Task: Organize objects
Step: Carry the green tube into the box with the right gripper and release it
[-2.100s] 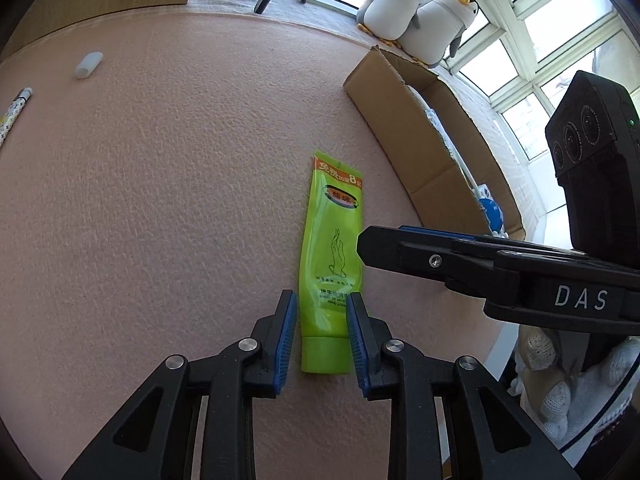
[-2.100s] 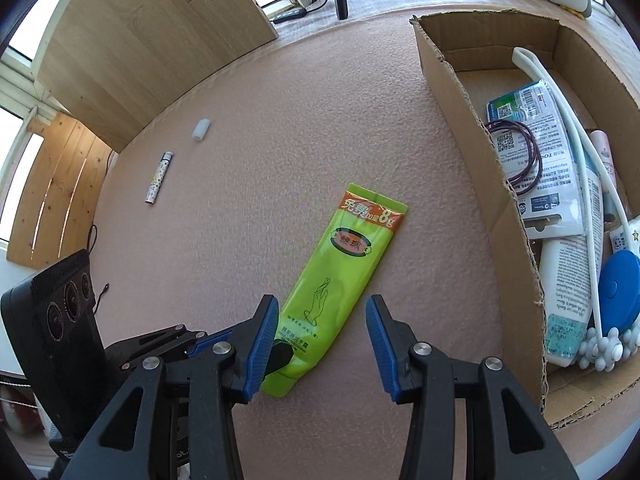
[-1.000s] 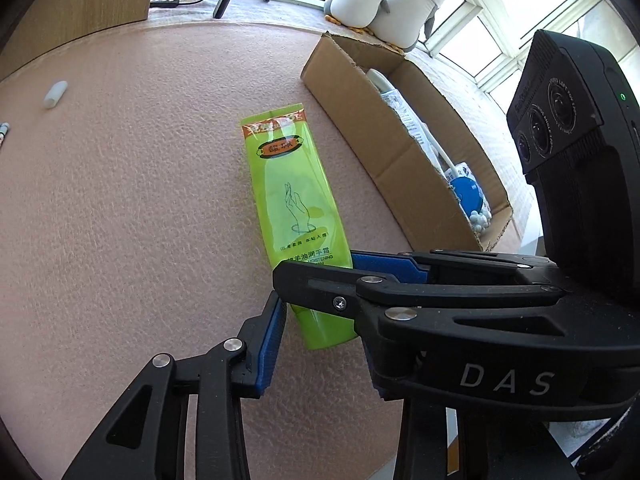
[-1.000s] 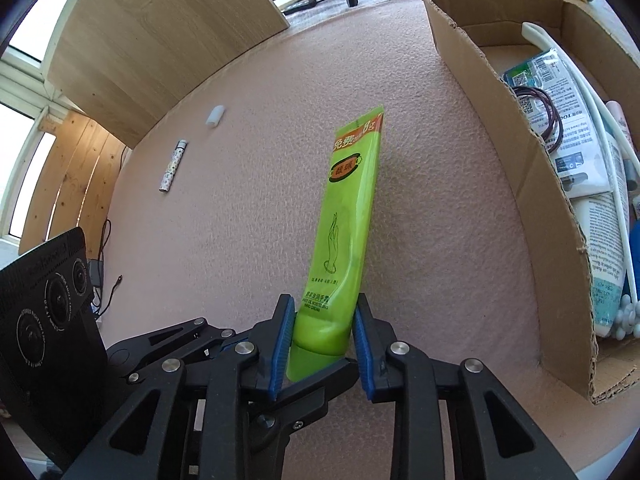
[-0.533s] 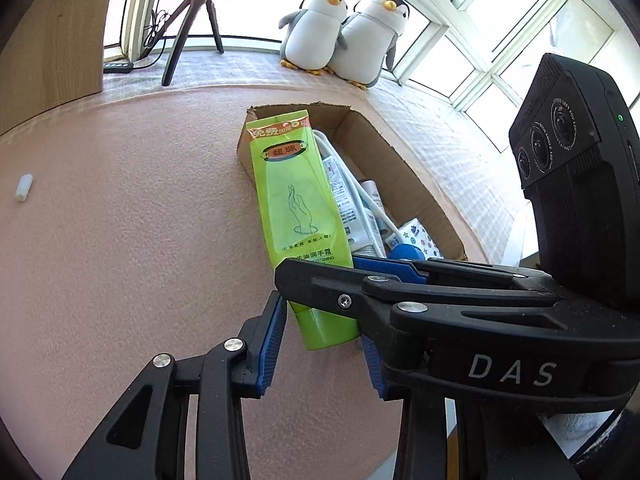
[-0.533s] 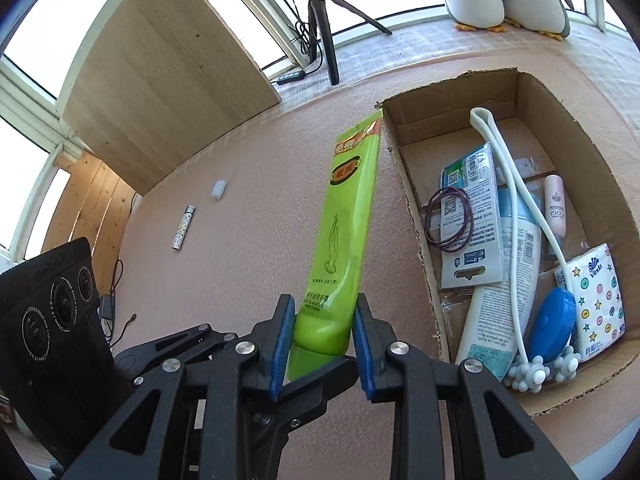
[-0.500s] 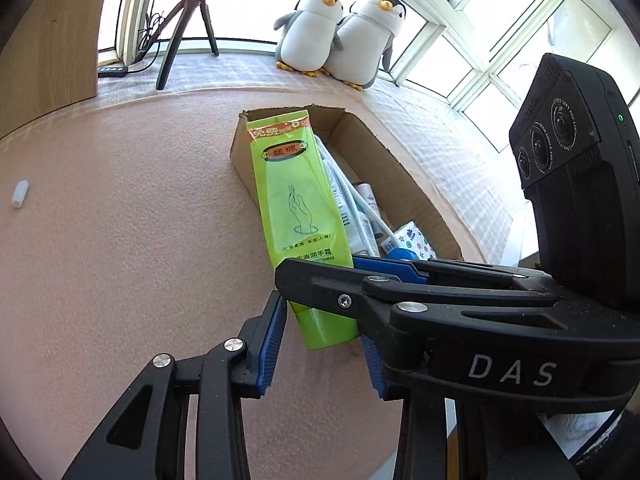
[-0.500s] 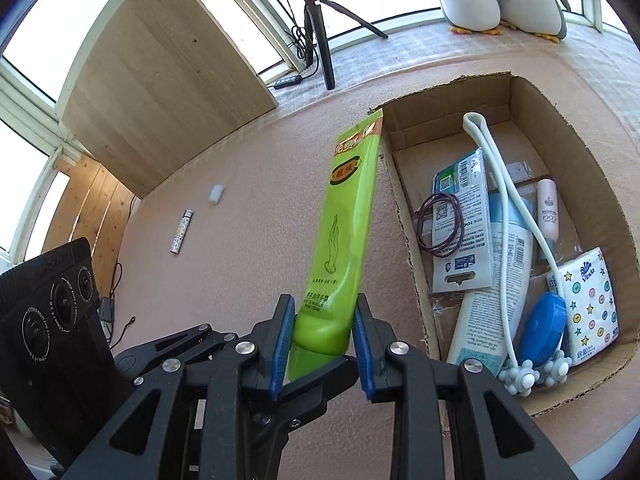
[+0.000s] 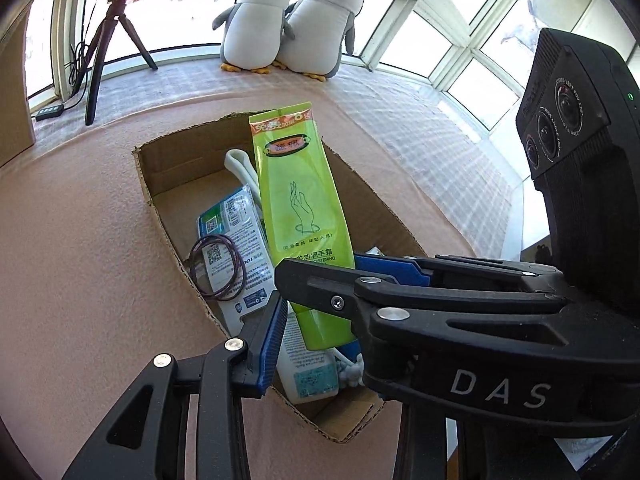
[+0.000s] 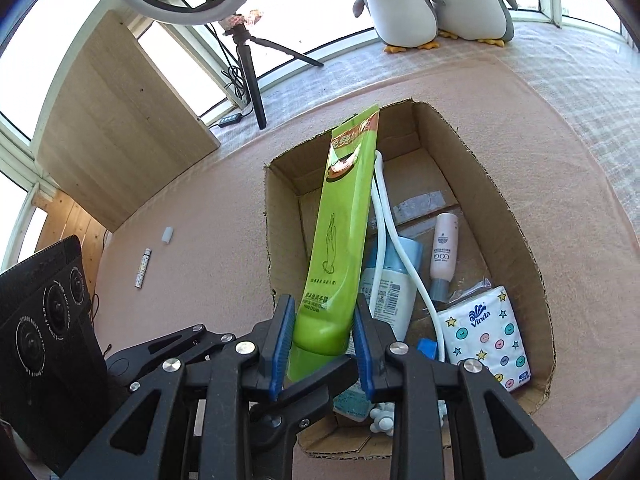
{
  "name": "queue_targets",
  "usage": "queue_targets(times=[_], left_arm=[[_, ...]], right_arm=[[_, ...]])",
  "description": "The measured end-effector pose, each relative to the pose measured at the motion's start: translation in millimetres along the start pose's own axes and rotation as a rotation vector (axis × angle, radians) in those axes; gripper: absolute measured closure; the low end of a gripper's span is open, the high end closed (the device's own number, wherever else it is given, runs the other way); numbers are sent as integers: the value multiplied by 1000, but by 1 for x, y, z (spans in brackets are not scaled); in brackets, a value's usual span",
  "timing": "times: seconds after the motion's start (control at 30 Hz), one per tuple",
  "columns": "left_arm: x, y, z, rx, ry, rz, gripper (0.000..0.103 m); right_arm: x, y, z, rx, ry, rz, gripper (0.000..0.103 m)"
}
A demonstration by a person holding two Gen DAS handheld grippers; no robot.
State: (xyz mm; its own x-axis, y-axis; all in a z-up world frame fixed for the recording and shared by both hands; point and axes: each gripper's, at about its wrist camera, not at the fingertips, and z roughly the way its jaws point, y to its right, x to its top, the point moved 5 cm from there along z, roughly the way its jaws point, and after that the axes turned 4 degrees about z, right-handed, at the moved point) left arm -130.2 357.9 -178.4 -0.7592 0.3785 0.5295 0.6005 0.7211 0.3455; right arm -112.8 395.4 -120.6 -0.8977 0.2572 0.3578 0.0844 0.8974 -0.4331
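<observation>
Clamped between our right gripper's (image 10: pixel 322 338) blue ribbed pads, the glossy green tube (image 10: pixel 340 240) hangs cap-end down over the open cardboard box (image 10: pixel 516 220). Our left gripper (image 9: pixel 316 320) sits crossed beneath; whether its jaws are parted, we cannot tell. Below lie a white bottle (image 10: pixel 390 292), a patterned tissue pack (image 10: pixel 486 338) and a looped hair tie (image 9: pixel 216 266) on pink carpet (image 9: pixel 80 240).
</observation>
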Motion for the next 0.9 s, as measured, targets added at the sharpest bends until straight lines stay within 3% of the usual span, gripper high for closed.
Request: queue_targets(times=[0.2,0.3,0.33,0.4,0.67,0.9], left_arm=[[6,6,10,15,-11,20,64],[4,3,14,24,-30,21,53],[3,1,14,28,-32,20,52],[1,-3,13,34,-32,16,52],[-7,-22,-10,43,-3,-26,52],[-23,-58,-41,141,9,-48,52]], right_arm=[[5,10,-1,-8,7,3,77],[8,11,-5,-27,27,-10,75],[9,12,-6,-43,28,-13,69],[10,13,-8,-55,41,-10,63],[7,8,-10,-54,48,12,63],[-1,-18,-8,-56,43,-24,59]])
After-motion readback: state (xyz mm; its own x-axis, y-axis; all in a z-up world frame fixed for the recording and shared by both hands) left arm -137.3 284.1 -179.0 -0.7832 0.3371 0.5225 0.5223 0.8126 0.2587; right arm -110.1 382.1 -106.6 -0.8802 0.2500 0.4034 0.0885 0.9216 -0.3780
